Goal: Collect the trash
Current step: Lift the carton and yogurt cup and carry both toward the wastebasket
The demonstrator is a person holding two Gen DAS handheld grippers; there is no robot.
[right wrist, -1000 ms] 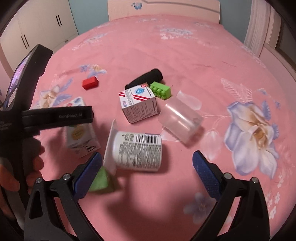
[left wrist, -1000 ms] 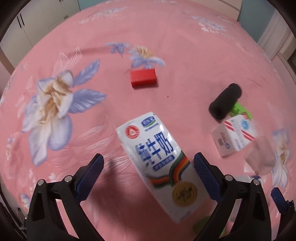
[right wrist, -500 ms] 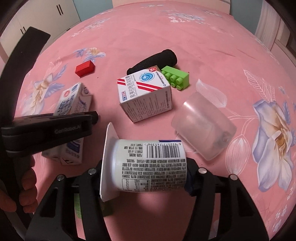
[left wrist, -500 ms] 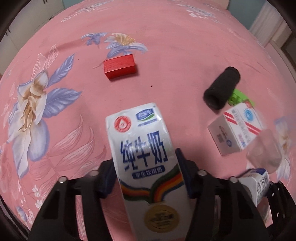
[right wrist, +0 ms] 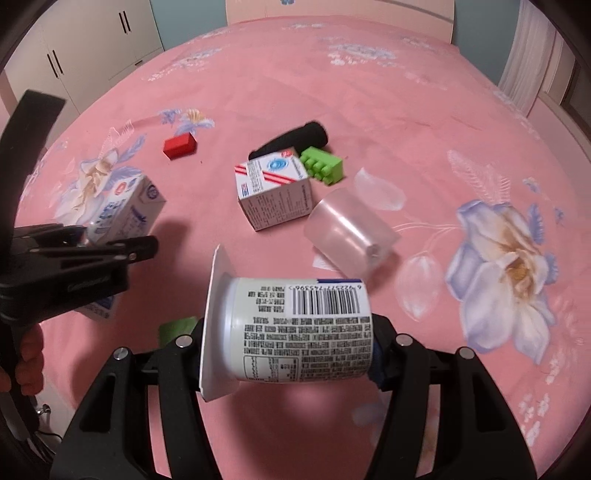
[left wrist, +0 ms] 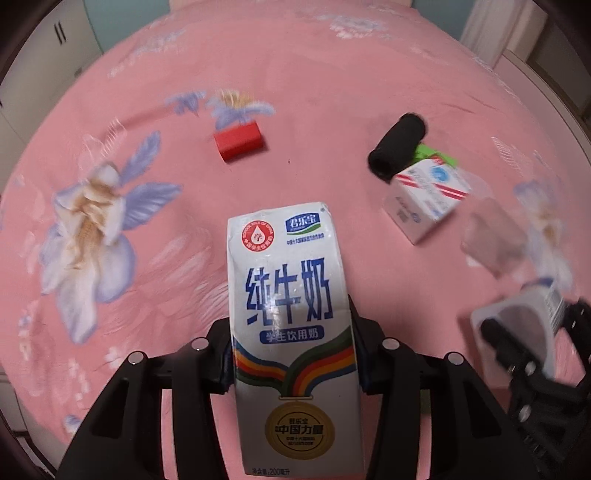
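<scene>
Both grippers have closed since the earlier frame: left gripper [left wrist: 291, 354] jaws, wide apart then with the milk carton [left wrist: 291, 317] lying between them on the bed [left wrist: 332, 92], have just been closing and now clamp its sides; carton stands up between them, off the sheet. Right gripper [right wrist: 291, 350] jaws, also wide before, now grip the yogurt cup [right wrist: 295, 328], held sideways, its square rim to the left.

Landmark: small white box [right wrist: 275, 195], middle of the bed. Left of it, red block [right wrist: 180, 146], apart, open pink sheet around it. Behind it, black roll [right wrist: 295, 140], touching or just beside, cannot tell. Behind-right, green brick [right wrist: 325, 168], just beside. Right-front, clear plastic cup [right wrist: 347, 236] on its side, near. Bed edge runs well beyond the box on all sides; cupboards [right wrist: 92, 55] off the far left, headboard [right wrist: 332, 7] at the far end. Wide free sheet right of the clear cup. Green scrap [right wrist: 175, 330] under the right gripper, blurred.
</scene>
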